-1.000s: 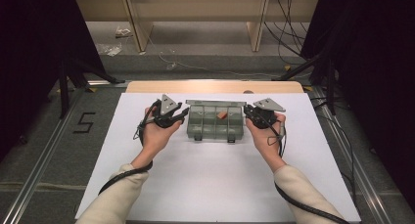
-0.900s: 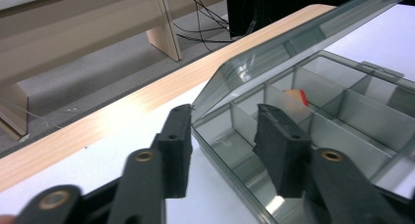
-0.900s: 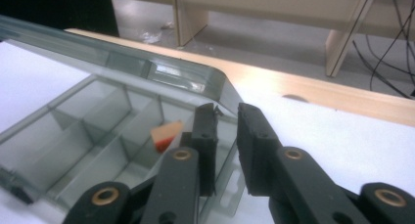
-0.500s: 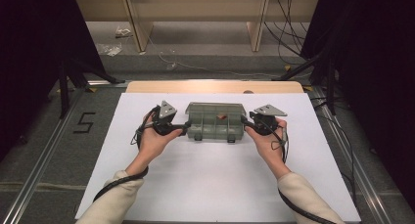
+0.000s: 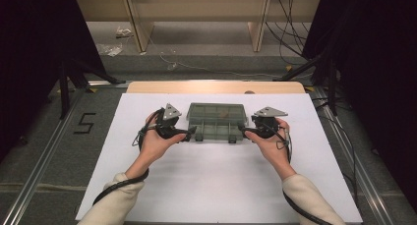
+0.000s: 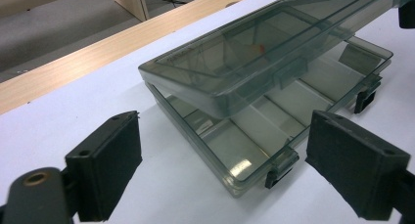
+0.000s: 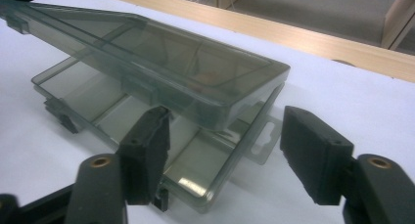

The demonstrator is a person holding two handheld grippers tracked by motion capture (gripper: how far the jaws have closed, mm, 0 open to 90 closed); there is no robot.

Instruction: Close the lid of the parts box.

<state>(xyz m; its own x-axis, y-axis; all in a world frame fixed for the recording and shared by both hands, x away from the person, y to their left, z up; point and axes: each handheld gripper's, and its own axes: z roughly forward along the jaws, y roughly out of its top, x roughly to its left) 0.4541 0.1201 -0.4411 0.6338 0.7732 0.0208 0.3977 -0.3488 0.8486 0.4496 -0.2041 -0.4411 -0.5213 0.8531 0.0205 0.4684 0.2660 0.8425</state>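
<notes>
Centrally on the white table (image 5: 211, 185), smoky plastic compartment box (image 5: 216, 122), lid (image 6: 254, 53) slightly ajar, left gripper (image 5: 189, 131) and right gripper (image 5: 244, 130) at either end, jaws just opened wide, gripping nothing, wooden edge (image 5: 216, 87) beyond.

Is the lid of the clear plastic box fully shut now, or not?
Not fully shut. In both gripper views the lid sits slanted above the box base, with a visible gap at the front, and the latches hang unfastened.
</notes>
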